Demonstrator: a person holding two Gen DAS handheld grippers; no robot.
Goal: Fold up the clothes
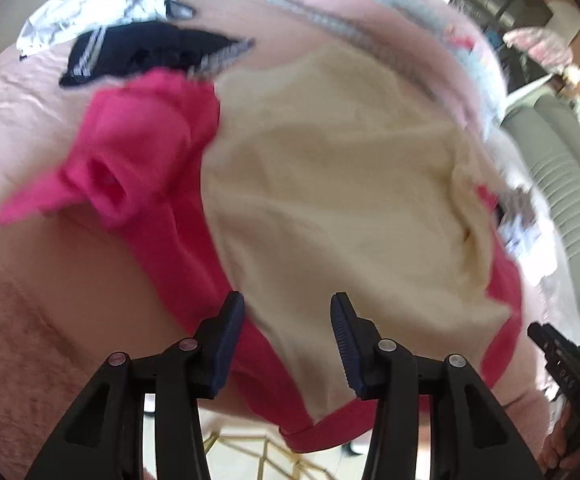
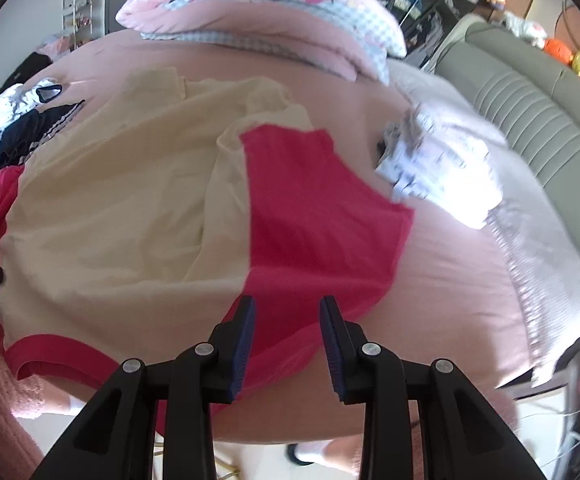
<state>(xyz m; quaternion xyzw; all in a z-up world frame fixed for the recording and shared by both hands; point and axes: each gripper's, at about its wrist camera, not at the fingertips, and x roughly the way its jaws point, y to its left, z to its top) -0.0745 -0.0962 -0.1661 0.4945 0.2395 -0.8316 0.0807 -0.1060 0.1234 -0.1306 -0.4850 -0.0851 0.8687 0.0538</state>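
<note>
**Both tongs open above the cream-and-pink garment**

Currently I have both tongs parted with nothing between the pads. My left tongs hang over the near hem of the cream shirt, which lies spread on the pink sheet ahead of the tips. My right tongs hang over the pink cloth that sits just ahead of them, partly under the cream shirt's right edge.

Whether the cream shirt lies spread for folding or lies after a fold, I cannot tell; a crease runs down its right side, and the pink cloth shows at both sides and along the near hem.

Handling notes:
- Take one layer only. Cream and pink overlap at the hem under my left tongs, so a deep bite would catch both.
- Grip at a corner or hem, both tongs level, so the cloth carries without skewing.
- Lower the cloth flat and let the pads part only once it rests.

Materials: both fabrics look thin, soft and limp, with loose wrinkles. A bunched pink sleeve lies ahead and left of my left tongs. Beyond it sit dark clothes with white stripes. Motion blur hides finer weave.
</note>
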